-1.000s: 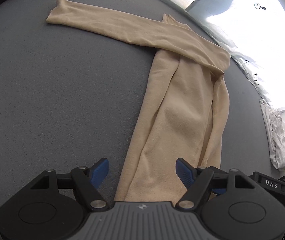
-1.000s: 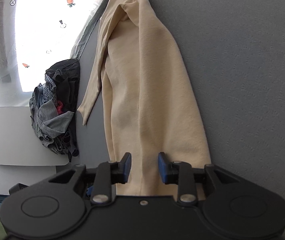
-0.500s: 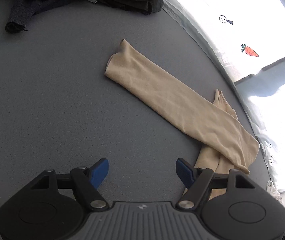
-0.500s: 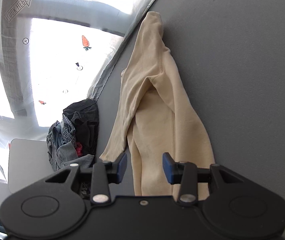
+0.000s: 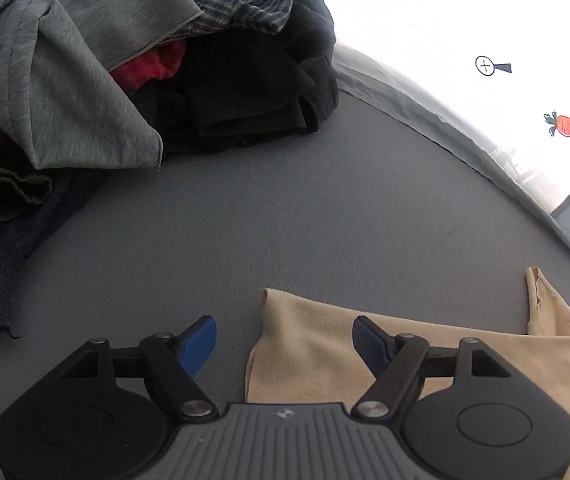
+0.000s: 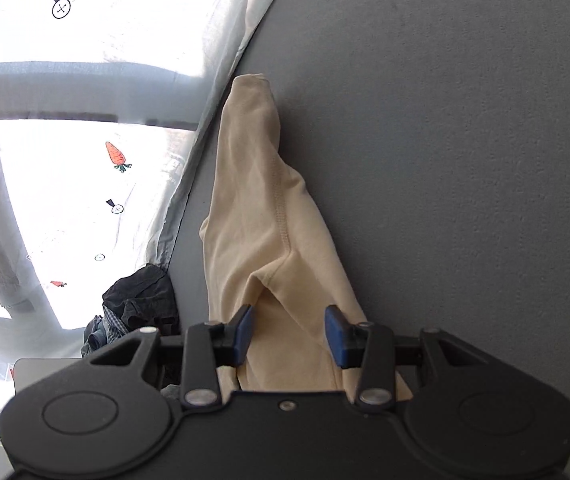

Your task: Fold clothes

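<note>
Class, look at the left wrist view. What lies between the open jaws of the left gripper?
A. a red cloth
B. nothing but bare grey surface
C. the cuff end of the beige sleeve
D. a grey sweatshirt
C: the beige sleeve ends between the left gripper jaws.

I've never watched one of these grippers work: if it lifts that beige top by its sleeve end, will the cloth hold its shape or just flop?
Most likely it flops: the beige top lies limp, with soft creases, on the grey surface. It looks thin, so probably light. The sleeve end lies flat between the open left gripper fingers, so it may need pinching against the surface.
</note>
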### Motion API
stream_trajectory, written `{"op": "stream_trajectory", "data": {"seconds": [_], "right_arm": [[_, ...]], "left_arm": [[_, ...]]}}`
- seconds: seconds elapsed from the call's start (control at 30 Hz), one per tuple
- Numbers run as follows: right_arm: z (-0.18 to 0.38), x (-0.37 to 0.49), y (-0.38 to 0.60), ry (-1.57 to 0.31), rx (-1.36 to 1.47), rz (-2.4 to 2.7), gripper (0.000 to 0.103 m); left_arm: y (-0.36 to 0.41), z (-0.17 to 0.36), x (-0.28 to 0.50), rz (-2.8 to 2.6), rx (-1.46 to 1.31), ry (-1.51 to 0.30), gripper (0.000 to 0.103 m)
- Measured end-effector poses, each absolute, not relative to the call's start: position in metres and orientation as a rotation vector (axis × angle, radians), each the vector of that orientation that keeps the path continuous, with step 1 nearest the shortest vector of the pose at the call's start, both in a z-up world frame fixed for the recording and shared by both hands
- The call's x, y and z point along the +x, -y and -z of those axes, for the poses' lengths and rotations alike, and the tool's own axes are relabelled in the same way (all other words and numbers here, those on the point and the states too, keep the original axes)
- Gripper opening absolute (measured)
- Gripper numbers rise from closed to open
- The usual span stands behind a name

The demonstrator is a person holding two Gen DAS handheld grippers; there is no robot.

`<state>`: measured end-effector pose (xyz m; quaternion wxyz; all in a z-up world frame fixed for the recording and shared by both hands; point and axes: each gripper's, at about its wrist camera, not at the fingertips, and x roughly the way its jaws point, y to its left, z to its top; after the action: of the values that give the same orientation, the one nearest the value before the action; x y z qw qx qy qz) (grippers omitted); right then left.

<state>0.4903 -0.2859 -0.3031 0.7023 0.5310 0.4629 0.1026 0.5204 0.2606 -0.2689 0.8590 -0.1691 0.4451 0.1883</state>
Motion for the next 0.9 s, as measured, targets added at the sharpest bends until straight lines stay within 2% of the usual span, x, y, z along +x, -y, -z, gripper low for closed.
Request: {"op": "stream_trajectory", "data": {"seconds": [0.03, 0.07, 0.1, 0.17, 0.2, 0.23, 0.4, 0.77, 0.9], "right_arm": [[0.305, 0.492, 0.287, -1.033, 1.187, -0.22, 0.041], [0.307, 0.493, 0.287, -1.037, 1.193, -0.212, 0.041], [0.309, 0.493, 0.287, -1.04, 1.199, -0.206, 0.041], [0.311, 0.493, 0.287, -1.043, 1.205, -0.2, 0.041], [0.311, 0.493, 0.288, -1.043, 1.205, -0.2, 0.041], [0.311, 0.493, 0.288, -1.043, 1.206, -0.201, 0.041], [0.31, 0.491, 0.288, -1.04, 1.207, -0.206, 0.041], [0.303, 0.478, 0.284, -1.018, 1.201, -0.241, 0.041], [0.3, 0.481, 0.276, -1.037, 1.141, -0.251, 0.041]], "left_arm": [[-0.256, 0.272, 0.525, -0.387, -0.306, -0.941, 0.075], [-0.251, 0.275, 0.528, -0.373, -0.265, -0.944, 0.071], [-0.247, 0.278, 0.53, -0.349, -0.239, -0.945, 0.059], [-0.239, 0.281, 0.53, -0.318, -0.195, -0.94, 0.042], [-0.235, 0.281, 0.53, -0.283, -0.183, -0.923, 0.014], [-0.234, 0.279, 0.529, -0.275, -0.184, -0.915, 0.006], [-0.227, 0.241, 0.523, -0.277, -0.236, -0.818, 0.004], [-0.183, 0.049, 0.51, -0.148, -0.22, -0.37, 0.004], [-0.162, 0.003, 0.51, -0.058, -0.193, -0.256, 0.004]]}}
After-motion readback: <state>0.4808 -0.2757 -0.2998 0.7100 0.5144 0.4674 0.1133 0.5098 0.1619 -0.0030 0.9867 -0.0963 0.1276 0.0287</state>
